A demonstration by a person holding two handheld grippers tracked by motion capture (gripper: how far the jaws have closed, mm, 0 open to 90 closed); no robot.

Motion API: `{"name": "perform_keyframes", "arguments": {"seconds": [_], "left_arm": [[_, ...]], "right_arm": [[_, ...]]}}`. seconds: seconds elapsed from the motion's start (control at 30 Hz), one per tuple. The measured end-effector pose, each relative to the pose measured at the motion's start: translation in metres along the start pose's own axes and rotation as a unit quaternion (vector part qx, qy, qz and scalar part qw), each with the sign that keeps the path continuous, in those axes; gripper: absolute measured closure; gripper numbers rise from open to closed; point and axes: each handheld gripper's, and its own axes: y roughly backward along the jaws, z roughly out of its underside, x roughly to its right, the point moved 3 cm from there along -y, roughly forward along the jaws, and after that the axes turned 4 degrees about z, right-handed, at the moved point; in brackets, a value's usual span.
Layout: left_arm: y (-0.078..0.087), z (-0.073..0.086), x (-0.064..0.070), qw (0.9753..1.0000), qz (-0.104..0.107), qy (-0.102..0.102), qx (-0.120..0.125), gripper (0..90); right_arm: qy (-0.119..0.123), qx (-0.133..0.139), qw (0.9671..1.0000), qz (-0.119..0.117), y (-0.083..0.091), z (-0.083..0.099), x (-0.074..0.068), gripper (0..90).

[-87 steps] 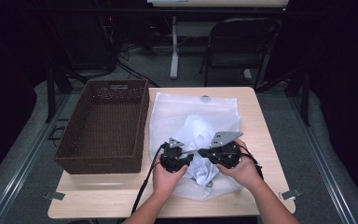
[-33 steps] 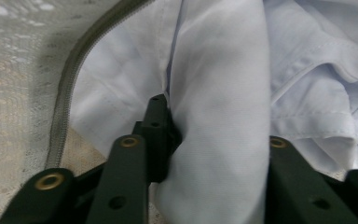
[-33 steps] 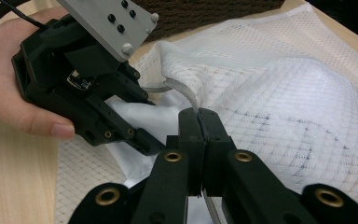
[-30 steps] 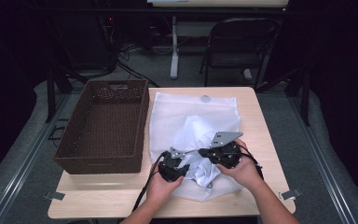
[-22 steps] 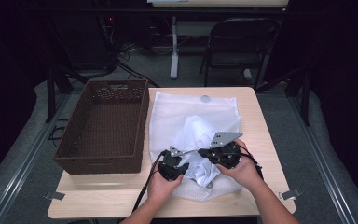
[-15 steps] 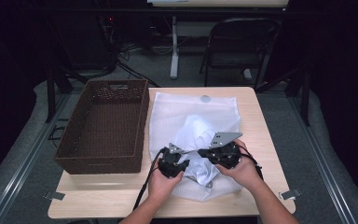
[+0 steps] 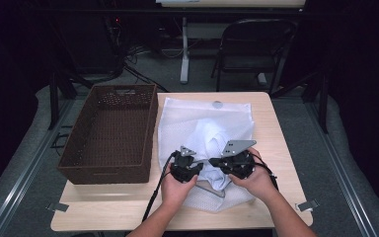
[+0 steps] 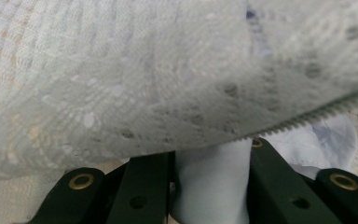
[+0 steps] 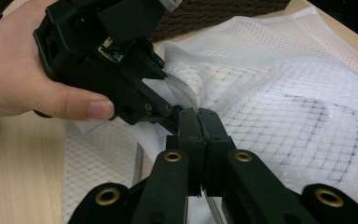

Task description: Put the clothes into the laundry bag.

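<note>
- I see the white mesh laundry bag (image 7: 205,143) lying flat on the right half of the table (image 7: 276,128), just beside the brown wicker basket (image 7: 111,131) on the left half
- A pale garment (image 7: 212,140) sits bunched inside the bag, showing through the mesh toward its near end
- Both grippers work at the bag's near edge, close together; their tips almost meet
- Left gripper (image 7: 186,167): from the high view I see it held in the left hand (image 7: 175,185), angled toward the centre of the bag
- In the left gripper view its jaws stand a moderate way apart with a fold of pale blue cloth (image 8: 212,179) between them; the cloth fills the gap, so I read it as holding the garment
- The mesh of the bag hangs over those jaws from above, and a toothed zipper edge (image 8: 307,116) runs across the right of that view
- Right gripper (image 9: 198,122): jaws pressed together, pinched on the mesh edge of the bag at the opening
- In the right gripper view the left gripper's tip lies touching or just beside the right one's; I cannot tell which
- The right hand (image 7: 256,180) rests over the bag's near right corner
- A grey strip (image 7: 209,190) lies at the bag's near edge between the hands; I cannot tell what it is
</note>
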Motion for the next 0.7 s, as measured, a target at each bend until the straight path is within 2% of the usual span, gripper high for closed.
{"name": "perform_keyframes", "arguments": {"seconds": [0.23, 0.3, 0.6, 0.7], "left_arm": [[0.001, -0.004, -0.005, 0.9998, -0.013, 0.004, 0.012, 80.2], [0.0, -0.005, -0.006, 0.9996, -0.014, 0.013, 0.019, 80.2], [-0.004, -0.006, -0.01, 0.9982, -0.039, 0.02, 0.042, 80.2], [-0.008, -0.004, -0.012, 0.998, -0.044, 0.022, 0.041, 79.8]], "right_arm": [[-0.001, 0.001, 1.0, -0.001, 0.0, 0.0, 0.0, 89.2], [0.0, 0.001, 1.0, -0.001, 0.0, 0.0, 0.0, 89.2], [-0.001, -0.002, 1.0, 0.0, -0.001, 0.001, 0.0, 89.2], [0.002, -0.003, 1.0, 0.0, -0.002, 0.001, 0.0, 89.2]]}}
